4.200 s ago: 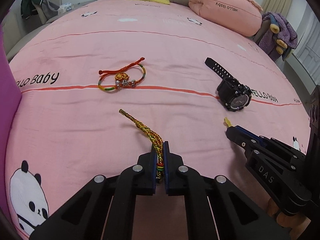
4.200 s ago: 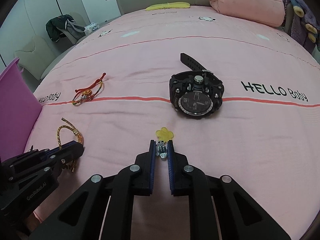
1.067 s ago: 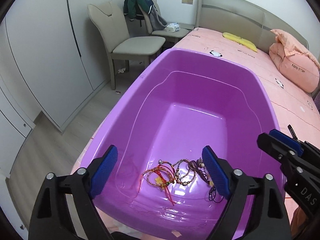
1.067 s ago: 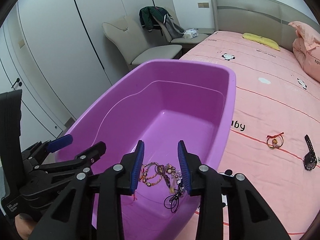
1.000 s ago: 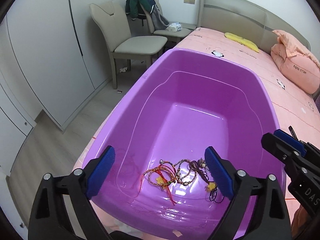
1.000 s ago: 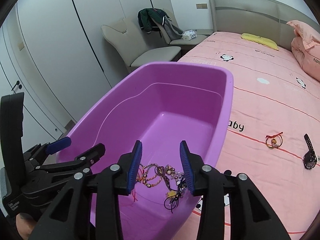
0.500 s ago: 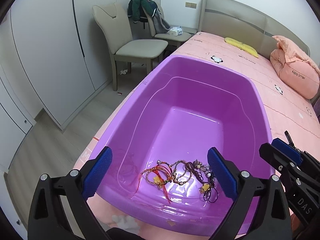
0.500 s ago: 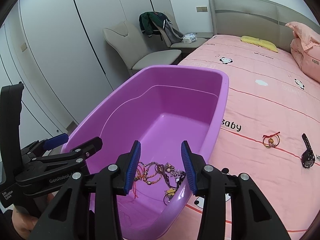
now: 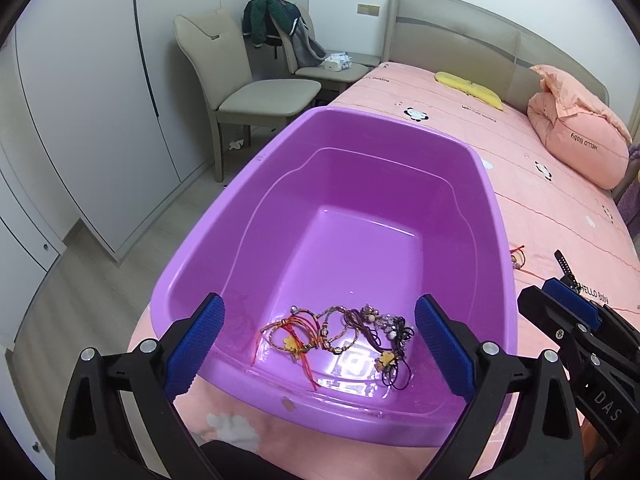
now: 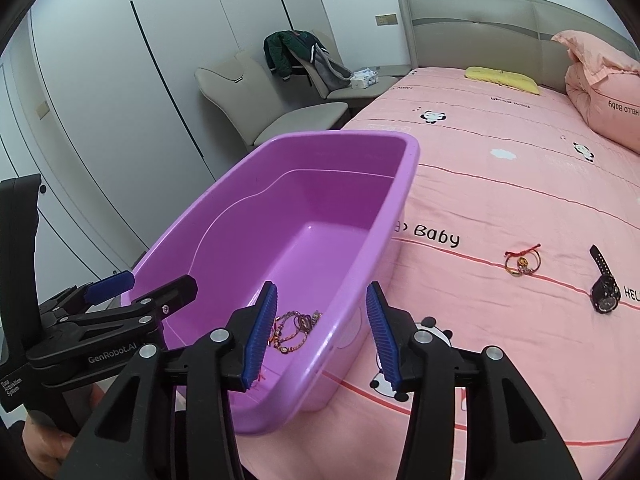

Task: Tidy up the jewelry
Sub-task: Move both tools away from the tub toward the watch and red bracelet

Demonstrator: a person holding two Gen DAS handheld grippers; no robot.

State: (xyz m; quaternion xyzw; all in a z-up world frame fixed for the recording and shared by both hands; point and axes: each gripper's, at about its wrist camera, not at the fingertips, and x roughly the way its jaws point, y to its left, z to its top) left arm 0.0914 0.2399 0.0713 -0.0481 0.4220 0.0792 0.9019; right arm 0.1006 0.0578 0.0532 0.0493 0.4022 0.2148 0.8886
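Left wrist view: left gripper [image 9: 320, 338] low in the foreground, jaws spread wide, nothing between them. Just beyond, a purple tub [image 9: 496, 216] resting on a pink bed [image 9: 560, 200]. Inside the tub, at its near end, a tangled pile of jewelry [image 9: 340, 330]: red and gold cord bracelets, beaded strands, black cords, two small yellow flower charms. At far right, part of the right gripper [image 9: 568, 308], seen side-on. Past the tub's right rim, a sliver of a red bracelet [image 9: 517, 257] and a black watch [image 9: 565, 266] strap on the bed. Beyond the bed's edge, a beige chair [image 9: 256, 92] with a dark jacket [image 9: 272, 20]. Near the headboard, a pink pillow [image 9: 576, 140].

Right wrist view: right gripper [image 10: 322, 330] in the foreground, jaws moderately apart and empty, straddling the tub's [image 10: 360, 140] near right wall. Jewelry [image 10: 296, 330] partly visible on the tub floor beside the left blue pad. Left gripper [image 10: 152, 292] at lower left, jaws apart, over the tub's near corner. Well apart to the right, lying on the bed [image 10: 500, 200]: the bracelet [image 10: 520, 264], and further right the watch [image 10: 604, 294].
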